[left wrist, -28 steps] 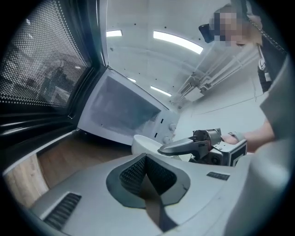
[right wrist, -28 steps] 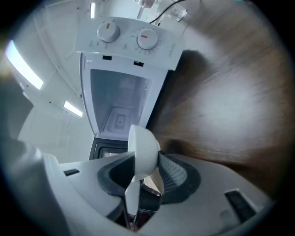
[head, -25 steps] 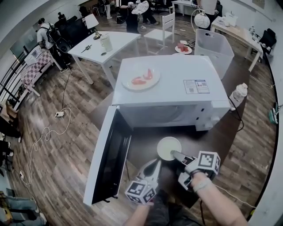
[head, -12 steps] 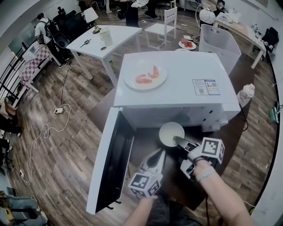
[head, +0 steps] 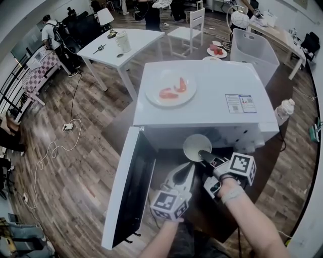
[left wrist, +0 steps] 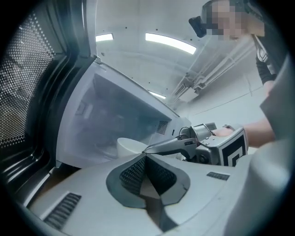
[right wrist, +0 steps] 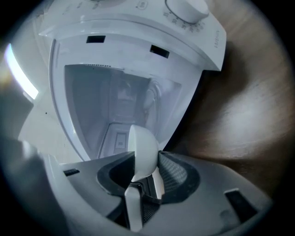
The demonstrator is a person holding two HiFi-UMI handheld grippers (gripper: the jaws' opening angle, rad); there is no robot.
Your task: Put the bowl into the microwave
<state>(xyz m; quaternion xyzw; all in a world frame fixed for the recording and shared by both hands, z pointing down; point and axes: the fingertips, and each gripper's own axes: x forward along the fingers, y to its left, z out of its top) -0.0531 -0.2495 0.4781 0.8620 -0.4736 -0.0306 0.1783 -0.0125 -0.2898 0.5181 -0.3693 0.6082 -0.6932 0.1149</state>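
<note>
Bowl (head: 197, 146), white and empty, is up off the desk (head: 262, 174) at the mouth of the microwave (head: 202, 108), right at the front edge of the open cavity. Can't tell if any of it is past the threshold. Not set down inside.

R gripper (head: 202, 153): fingers closed on the bowl rim. Right gripper view shows the wall pinched between the two pads, one pad inside and one outside, w/ the cavity straight ahead of it. Marker cube (head: 241, 169) sits behind the fingers, person's hand on the grip.

L gripper (head: 189, 170): fingers together, nothing btwn them. It sits just beside and below the R gripper, near the bowl but not touching it, tip pointing toward the opening. Left gripper view has the R gripper and bowl in front of it, cavity behind.

Microwave is white and stands on the dark brown desk. Door (head: 128, 186) is swung wide open to the left, dark window facing in. Dial (right wrist: 186, 7) is on the panel right of the cavity. Sticker (head: 240, 103) is on the top, right side.

Plate (head: 154, 95) sits on top of the microwave w/ red food pieces (head: 172, 89) on it.

Bkgd: wood floor (head: 75, 166), white table (head: 121, 43), white bin (head: 252, 48), and a cable (head: 50, 151) lying on the floor.
</note>
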